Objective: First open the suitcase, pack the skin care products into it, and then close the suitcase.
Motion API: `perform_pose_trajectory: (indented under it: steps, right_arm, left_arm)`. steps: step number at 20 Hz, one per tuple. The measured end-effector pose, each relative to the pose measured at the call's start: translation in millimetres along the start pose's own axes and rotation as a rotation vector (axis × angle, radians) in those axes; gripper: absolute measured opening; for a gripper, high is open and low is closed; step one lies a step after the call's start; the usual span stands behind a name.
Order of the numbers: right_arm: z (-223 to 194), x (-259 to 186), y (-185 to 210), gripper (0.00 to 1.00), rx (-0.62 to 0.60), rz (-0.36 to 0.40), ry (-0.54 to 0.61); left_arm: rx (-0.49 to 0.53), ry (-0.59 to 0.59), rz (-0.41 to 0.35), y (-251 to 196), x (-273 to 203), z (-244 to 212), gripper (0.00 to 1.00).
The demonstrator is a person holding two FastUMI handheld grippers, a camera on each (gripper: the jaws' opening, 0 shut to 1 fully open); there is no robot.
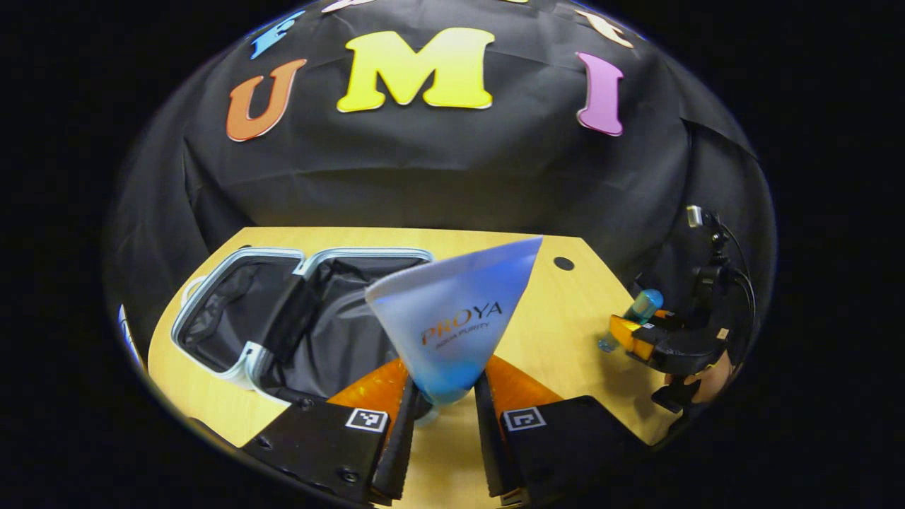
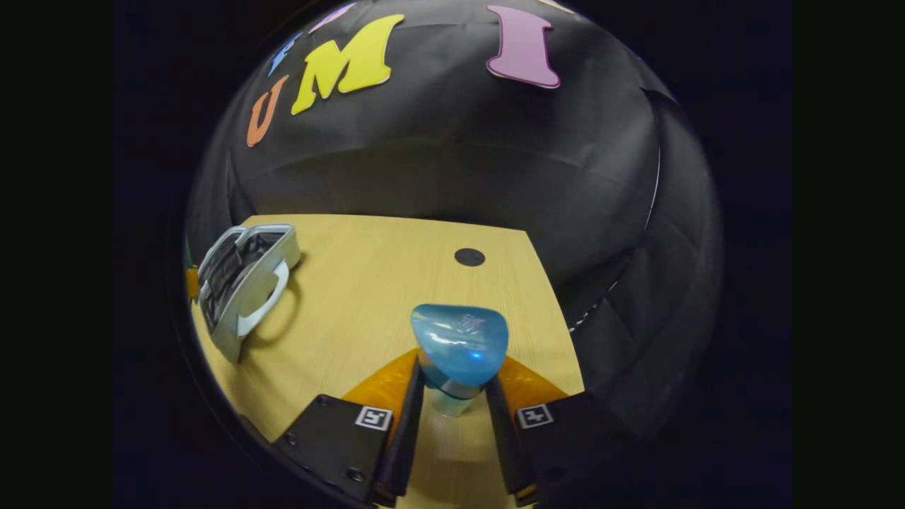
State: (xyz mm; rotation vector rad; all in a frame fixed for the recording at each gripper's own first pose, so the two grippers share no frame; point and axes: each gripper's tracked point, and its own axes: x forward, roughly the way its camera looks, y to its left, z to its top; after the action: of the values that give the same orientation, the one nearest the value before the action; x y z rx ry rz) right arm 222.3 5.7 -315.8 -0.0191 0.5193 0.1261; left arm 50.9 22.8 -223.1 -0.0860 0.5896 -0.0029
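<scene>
While the suitcase [image 1: 283,318] lies open on the table [image 1: 558,318], the left gripper [image 1: 442,403] clamps a tube [image 1: 456,318] and the right gripper [image 2: 452,406] clamps a blue-capped bottle [image 2: 459,346], its body mostly hidden.

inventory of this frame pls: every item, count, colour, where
suitcase: 1, pale grey shell, black lining, lying open on the table's left part
tube: 1, frosted white fading to blue, clamped between the left gripper's fingers, beside the open suitcase
bottle: 1, clear blue with blue cap, clamped between the right gripper's fingers
table: 1, light wood, under everything
cable hole: 1, dark, in the table near its far edge
left gripper: 1, black and orange
right gripper: 1, black and orange
hand: 1, holding the right gripper
</scene>
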Motion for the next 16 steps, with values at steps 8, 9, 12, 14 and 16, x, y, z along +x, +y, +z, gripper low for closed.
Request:
perform_pose_trajectory:
  steps: [8, 9, 12, 14, 16]
  right_arm:
    - [11.6, -84.5, 35.2, 0.37, 0.052, 0.006, 0.028]
    - [15.2, -100.8, 42.2, 0.38, 0.048, 0.014, 0.018]
    - [24.1, -148.4, 64.1, 0.37, 0.07, 0.026, -0.003]
    - [29.3, -174.2, 76.1, 0.37, 0.109, 0.011, -0.028]
    - [29.7, -191.9, 91.0, 0.35, 0.107, 0.003, -0.042]
  left_arm:
    - [-0.025, 0.134, 0.094, 102.3, 31.5, -15.7, 0.45]
    - [-0.023, 0.174, 0.094, 110.7, 38.4, -23.2, 0.45]
    - [-0.008, 0.287, 0.093, 126.0, 53.0, -48.3, 0.45]
    - [-0.006, 0.324, 0.082, 130.2, 60.0, -55.8, 0.45]
    - [-0.008, 0.362, 0.072, 132.4, 63.7, -64.2, 0.45]
